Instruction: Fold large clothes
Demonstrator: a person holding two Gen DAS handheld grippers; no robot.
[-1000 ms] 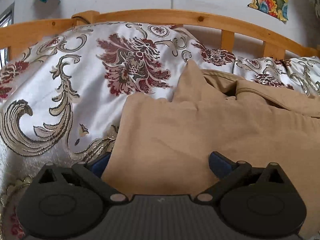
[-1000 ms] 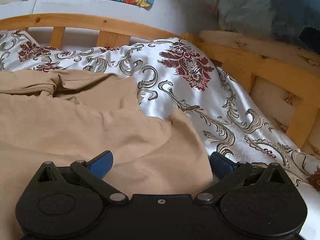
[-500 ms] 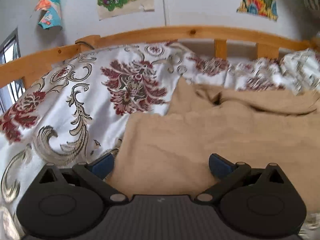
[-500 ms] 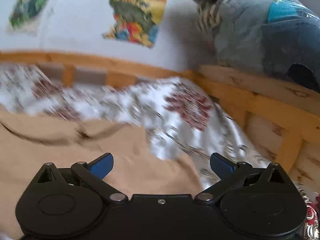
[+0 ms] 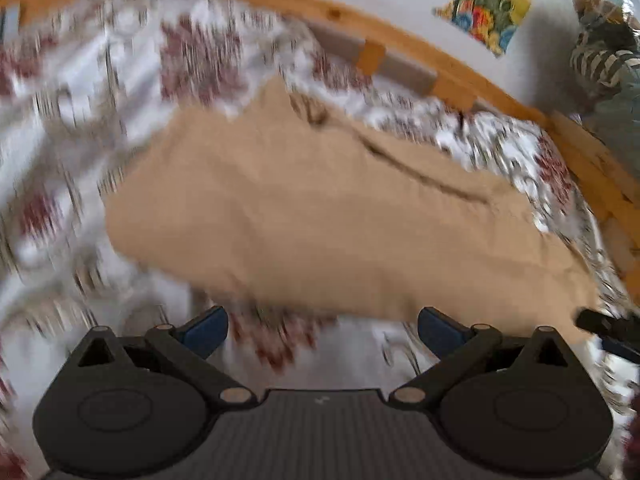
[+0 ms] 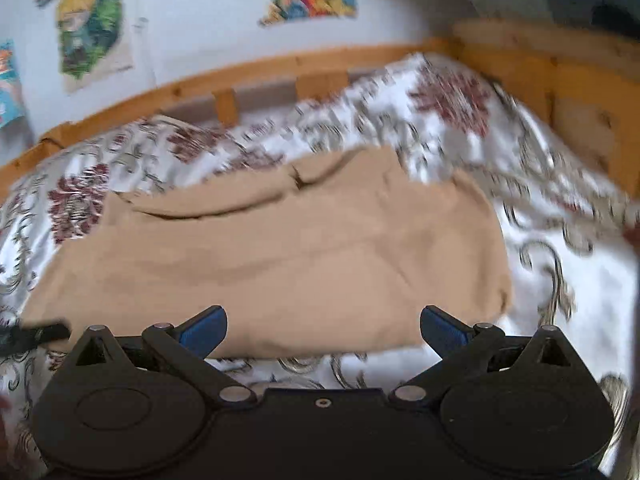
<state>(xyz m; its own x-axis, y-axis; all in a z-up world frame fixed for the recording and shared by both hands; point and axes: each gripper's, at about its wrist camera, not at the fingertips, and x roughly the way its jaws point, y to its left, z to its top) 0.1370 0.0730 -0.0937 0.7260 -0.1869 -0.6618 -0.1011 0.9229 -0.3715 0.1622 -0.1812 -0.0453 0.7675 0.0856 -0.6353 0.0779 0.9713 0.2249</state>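
Garment: tan soft-knit garment (image 5: 320, 216), lying folded into a broad band on the white satin bedspread with dark red floral and grey scroll print (image 5: 72, 92); near edge is a doubled fold, collar-like seam sits at the far side.
Change: a second ago both grippers were low over the cloth with its near part between their fingers; now both are pulled back and raised, whole garment in view, bare bedspread between fingers and fold.
Left gripper (image 5: 322, 322): blue-tipped fingers wide apart, holding nothing, just short of the near edge.
Right gripper (image 6: 323, 322): fingers spread, empty; tips at the fold edge.
Blur: both views smeared, so hands are in motion.
Surround: curved pine bed rail (image 6: 256, 70) behind.
Reading: one fold looks released and laid; likely next is re-gripping an end for a crosswise fold.
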